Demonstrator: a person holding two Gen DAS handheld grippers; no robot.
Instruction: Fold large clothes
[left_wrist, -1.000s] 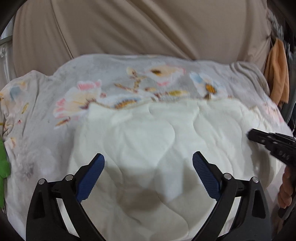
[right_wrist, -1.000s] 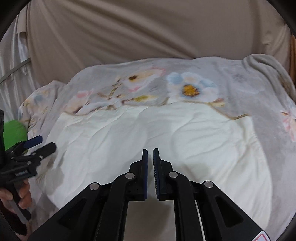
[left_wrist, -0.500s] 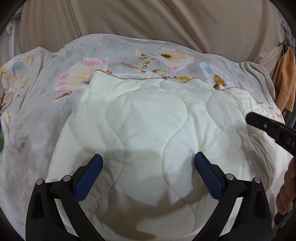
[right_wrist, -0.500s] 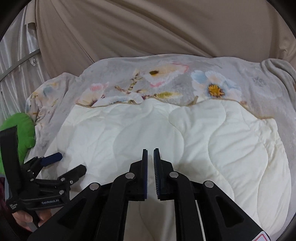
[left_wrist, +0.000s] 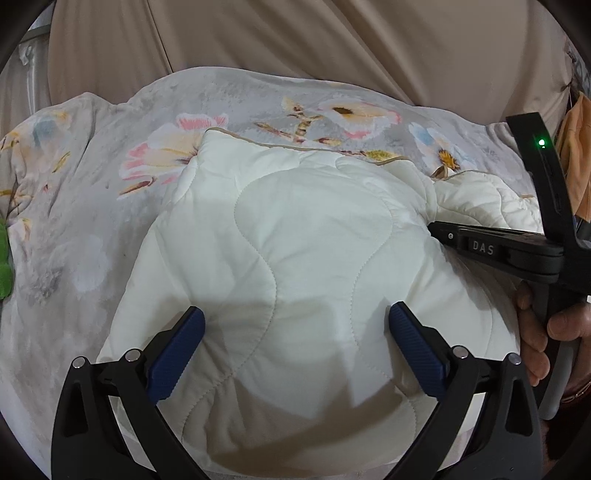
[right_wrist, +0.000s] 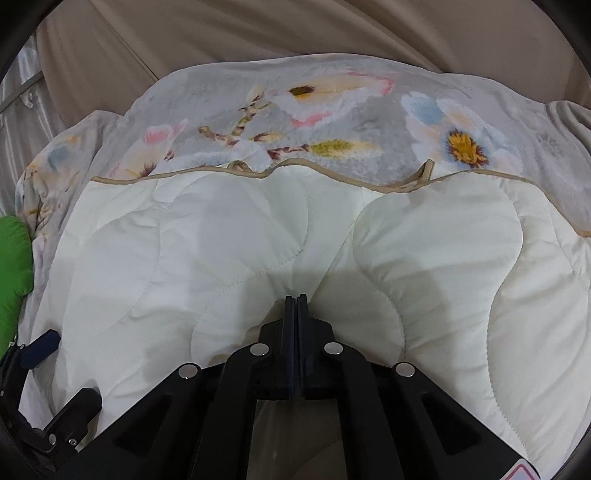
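Right claw (right_wrist: 297, 306): fingers pressed together, pinching a gathered fold of the cream quilted cover (right_wrist: 229, 258), held low and level over it. Left claw (left_wrist: 295, 343): blue pads (left_wrist: 177, 354) spread wide, nothing between them, poised above the cover's near edge. Cover lies spread on a grey floral blanket (left_wrist: 92, 206); green item (right_wrist: 13, 266) at left edge, beige curtain (left_wrist: 295, 40) behind.

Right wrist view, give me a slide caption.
Right tongs shut on the cream quilt, spread over a floral blanket.
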